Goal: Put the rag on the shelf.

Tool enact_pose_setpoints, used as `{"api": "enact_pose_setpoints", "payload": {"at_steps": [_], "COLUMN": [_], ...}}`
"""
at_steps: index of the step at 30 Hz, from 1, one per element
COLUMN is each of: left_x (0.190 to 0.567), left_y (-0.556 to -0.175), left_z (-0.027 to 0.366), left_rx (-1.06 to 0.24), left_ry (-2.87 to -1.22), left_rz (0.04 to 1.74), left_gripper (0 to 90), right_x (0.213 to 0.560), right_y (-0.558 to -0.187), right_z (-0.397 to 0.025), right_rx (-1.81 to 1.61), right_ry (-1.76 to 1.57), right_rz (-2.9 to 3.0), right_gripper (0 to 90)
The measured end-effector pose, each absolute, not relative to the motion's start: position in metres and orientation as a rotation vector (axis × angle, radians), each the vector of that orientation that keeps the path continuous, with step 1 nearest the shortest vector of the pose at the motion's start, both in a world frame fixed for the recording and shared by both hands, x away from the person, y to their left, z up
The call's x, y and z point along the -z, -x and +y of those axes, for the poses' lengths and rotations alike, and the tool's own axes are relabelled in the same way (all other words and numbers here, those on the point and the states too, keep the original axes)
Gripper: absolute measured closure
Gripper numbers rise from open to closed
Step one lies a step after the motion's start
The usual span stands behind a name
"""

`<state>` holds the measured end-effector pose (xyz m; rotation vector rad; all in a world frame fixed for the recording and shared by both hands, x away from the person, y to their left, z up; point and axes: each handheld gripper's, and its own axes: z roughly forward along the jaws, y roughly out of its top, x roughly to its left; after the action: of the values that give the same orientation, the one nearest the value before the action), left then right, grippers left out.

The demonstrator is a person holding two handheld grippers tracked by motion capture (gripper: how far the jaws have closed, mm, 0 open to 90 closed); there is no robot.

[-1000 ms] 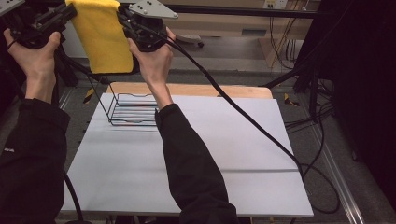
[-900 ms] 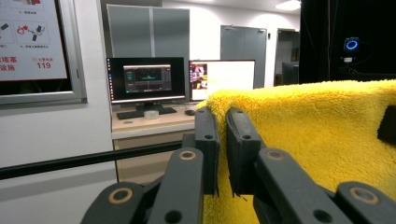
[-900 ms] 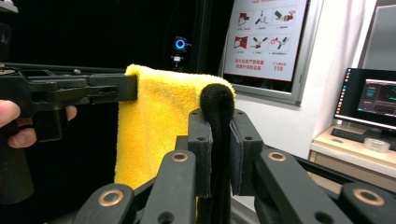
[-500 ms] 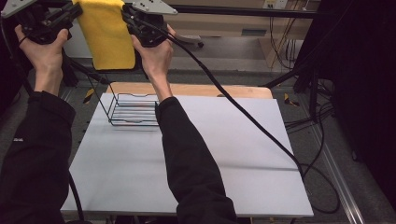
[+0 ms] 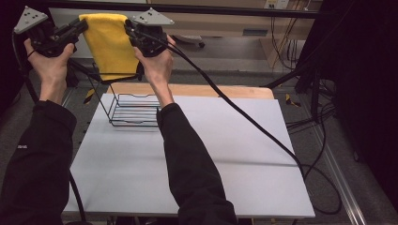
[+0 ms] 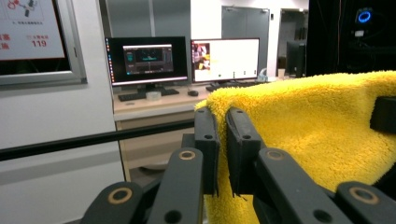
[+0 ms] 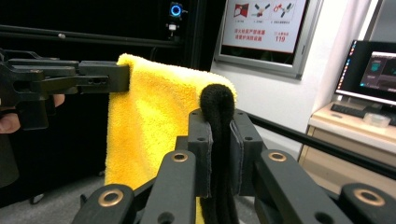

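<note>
the left gripper (image 5: 84, 24) is held high at the far left, its jaws pressed together on the top left corner of a yellow towel (image 5: 112, 44); in the left gripper view the two black jaws nip the fuzzy edge of the towel (image 6: 317, 130). the right gripper (image 5: 127, 27) is raised to the same height just to the right, pinching the towel's other top corner, and in the right gripper view its jaws clamp a dark folded edge with the yellow towel (image 7: 149, 126) spreading beyond them toward the left gripper (image 7: 119, 77). the towel hangs flat between the two grippers, above the far left part of the white table (image 5: 225, 154). below it a black wire basket (image 5: 133, 110) stands on the table, near the far left corner.
</note>
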<state>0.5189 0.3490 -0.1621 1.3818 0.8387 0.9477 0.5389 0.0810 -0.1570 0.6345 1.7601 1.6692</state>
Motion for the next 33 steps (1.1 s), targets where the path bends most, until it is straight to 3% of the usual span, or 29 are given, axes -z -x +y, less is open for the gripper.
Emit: {"api": "enact_pose_setpoints", "payload": {"at_steps": [22, 33], "left_x": [0.206, 0.209], "left_y": [-0.521, -0.512], "left_z": [0.346, 0.352], "left_rx": [-0.927, -0.905], "left_ry": [-1.491, -1.479], "left_rz": [0.862, 0.853], "left_gripper": [83.6, 83.6], "right_x": [0.211, 0.215], "right_y": [-0.545, -0.538], "right_z": [0.078, 0.079], "right_rx": [-1.637, -1.653], "right_ry": [-0.731, -0.711], "right_rz": [1.852, 1.853], "right_gripper": [81.2, 81.2]}}
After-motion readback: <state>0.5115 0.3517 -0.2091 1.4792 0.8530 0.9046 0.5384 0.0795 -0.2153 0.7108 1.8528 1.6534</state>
